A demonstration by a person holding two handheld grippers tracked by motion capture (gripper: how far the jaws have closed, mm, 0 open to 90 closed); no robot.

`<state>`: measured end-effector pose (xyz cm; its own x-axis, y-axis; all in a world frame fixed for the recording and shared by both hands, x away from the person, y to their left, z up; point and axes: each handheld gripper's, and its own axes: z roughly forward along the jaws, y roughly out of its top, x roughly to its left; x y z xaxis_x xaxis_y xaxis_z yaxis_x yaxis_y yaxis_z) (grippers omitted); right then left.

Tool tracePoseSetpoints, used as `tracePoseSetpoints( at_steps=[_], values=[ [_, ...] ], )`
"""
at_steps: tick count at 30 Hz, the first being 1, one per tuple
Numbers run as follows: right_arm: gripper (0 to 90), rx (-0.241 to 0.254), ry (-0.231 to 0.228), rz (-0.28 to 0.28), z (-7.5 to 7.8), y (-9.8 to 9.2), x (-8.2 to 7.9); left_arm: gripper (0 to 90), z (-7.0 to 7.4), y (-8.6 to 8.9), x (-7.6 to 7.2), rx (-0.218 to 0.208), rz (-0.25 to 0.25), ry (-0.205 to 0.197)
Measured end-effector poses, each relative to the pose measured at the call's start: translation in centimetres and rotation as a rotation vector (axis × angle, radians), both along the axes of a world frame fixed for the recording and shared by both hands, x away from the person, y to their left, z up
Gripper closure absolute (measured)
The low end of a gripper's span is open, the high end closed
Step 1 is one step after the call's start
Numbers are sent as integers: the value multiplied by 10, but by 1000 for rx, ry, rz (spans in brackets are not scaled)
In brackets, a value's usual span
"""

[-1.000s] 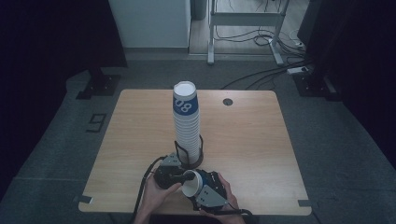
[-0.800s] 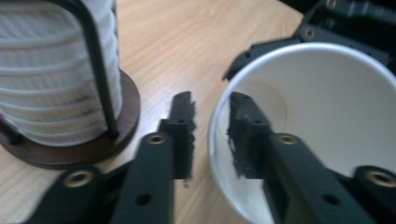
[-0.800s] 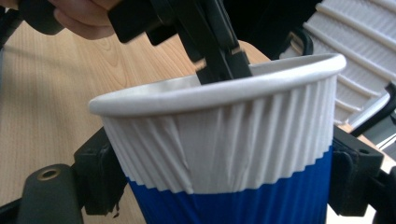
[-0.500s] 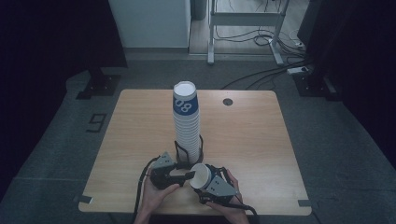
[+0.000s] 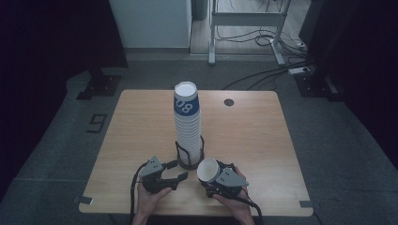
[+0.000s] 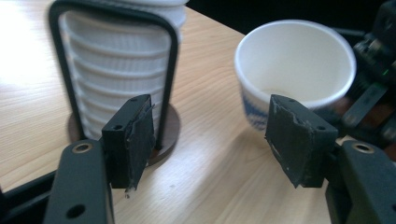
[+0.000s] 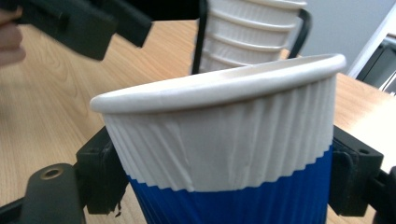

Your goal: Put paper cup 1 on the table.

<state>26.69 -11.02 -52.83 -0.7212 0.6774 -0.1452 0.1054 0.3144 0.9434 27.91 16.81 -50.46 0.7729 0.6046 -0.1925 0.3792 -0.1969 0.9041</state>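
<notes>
right gripper [image 5: 212, 179] fingers [image 7: 100, 175] clamping paper cup [image 5: 208, 170] at table's [image 5: 263, 140] six o'clock edge, left gripper [image 5: 179, 169] jaws just been opening, nothing between, cup stack [image 5: 187, 124] at twelve o'clock

Both hands reach in from the table's near edge. The left gripper [image 5: 177, 177] points right, its jaws parted after just opening, nothing between them. The right gripper [image 5: 210, 174] has its pads clamped on a paper cup [image 5: 208, 170], tilted leftward.
</notes>
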Motion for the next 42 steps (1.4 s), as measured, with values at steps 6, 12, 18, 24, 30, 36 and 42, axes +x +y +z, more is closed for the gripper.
tracePoseSetpoints(
  at_steps=[6, 12, 18, 24, 30, 36, 42],
  values=[
    [168, 52, 41, -29, 5, -9, 9, 290, -10, 6, -3, 19, 77, -37],
    [166, 118, 60, -84, 12, -20, 23, 202, -24, 7, -5, 54, 149, -52],
    [165, 111, 55, -127, 16, -23, 37, 147, -27, 3, -5, 82, 142, -82],
    [165, 146, 66, -159, 17, -28, 53, 142, -34, 5, -5, 85, 168, -99],
    [165, 148, 75, -207, 14, -32, 72, 143, -38, 6, -4, 85, 175, -98],
    [165, 152, 114, -238, 6, -32, 90, 143, -38, 4, -7, 92, 191, -135],
    [164, 134, 133, -263, -2, -31, 101, 143, -39, 6, -12, 62, 224, -181]
  ],
)
